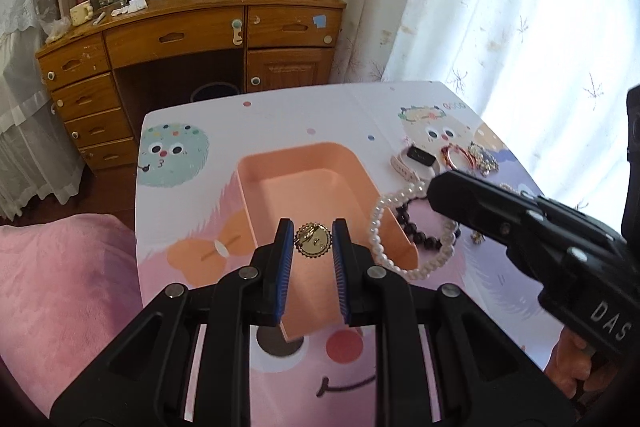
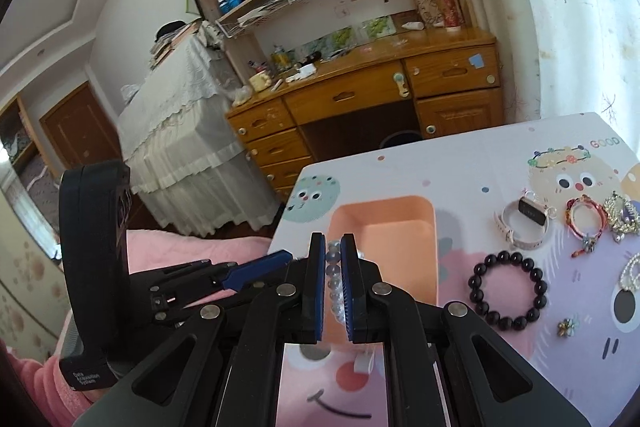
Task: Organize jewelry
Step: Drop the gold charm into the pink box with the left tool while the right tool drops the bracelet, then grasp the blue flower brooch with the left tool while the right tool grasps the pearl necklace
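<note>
two grippers meet over the tray (image 1: pixel 304 163), each bringing a piece in to drop. the left gripper (image 1: pixel 313 239) pinches a gold brooch (image 1: pixel 313 239) above the tray's near end; the right gripper (image 2: pixel 333 267) is clamped on a pearl bracelet (image 1: pixel 384 227) hanging over the tray's right rim. beads (image 2: pixel 507 291), a watch (image 2: pixel 524 223) and bangles (image 2: pixel 584 223) wait right of the tray on the cartoon table (image 1: pixel 280 115); a desk (image 1: pixel 200 35) stands beyond.
</note>
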`<state>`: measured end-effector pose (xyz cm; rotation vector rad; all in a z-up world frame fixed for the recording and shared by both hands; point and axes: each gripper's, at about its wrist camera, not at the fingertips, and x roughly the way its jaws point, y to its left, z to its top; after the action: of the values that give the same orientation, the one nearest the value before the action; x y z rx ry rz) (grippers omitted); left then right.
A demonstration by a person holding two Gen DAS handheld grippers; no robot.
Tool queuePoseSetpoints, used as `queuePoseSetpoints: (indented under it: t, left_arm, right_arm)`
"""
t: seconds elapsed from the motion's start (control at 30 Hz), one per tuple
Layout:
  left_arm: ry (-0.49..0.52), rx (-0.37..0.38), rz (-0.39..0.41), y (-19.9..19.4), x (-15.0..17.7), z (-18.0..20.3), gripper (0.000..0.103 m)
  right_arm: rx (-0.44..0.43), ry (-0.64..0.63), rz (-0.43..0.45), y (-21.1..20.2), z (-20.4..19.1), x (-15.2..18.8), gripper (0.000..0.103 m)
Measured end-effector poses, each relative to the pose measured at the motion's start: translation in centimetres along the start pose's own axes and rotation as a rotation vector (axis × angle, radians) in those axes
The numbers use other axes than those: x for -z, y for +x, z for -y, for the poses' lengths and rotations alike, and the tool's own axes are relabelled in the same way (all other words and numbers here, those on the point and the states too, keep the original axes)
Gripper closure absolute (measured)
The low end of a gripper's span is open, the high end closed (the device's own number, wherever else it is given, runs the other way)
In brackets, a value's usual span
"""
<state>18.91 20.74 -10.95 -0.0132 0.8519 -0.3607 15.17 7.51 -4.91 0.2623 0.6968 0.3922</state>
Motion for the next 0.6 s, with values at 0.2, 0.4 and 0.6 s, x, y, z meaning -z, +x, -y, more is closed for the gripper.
queuePoseSetpoints:
  t: [0.2, 0.4, 0.6]
  left_arm:
    - [-0.028, 0.007, -0.011, 2.1, -2.1, -0.4, 0.043]
    - [-0.061, 0.004, -0.005, 2.8, -2.2, -1.1, 0.027]
    - [-0.077, -0.010, -0.024, 3.1, -1.1, -0.8, 0.027]
  right_arm:
    - [0.073, 0.072, 0.011, 1.0, 1.7, -1.1, 0.076]
    - [0.116, 0.143, 0.037, 0.0, 6.1, -1.0, 0.053]
    - [0.186, 0.194, -0.008, -0.9, 10.0, 1.3, 0.028]
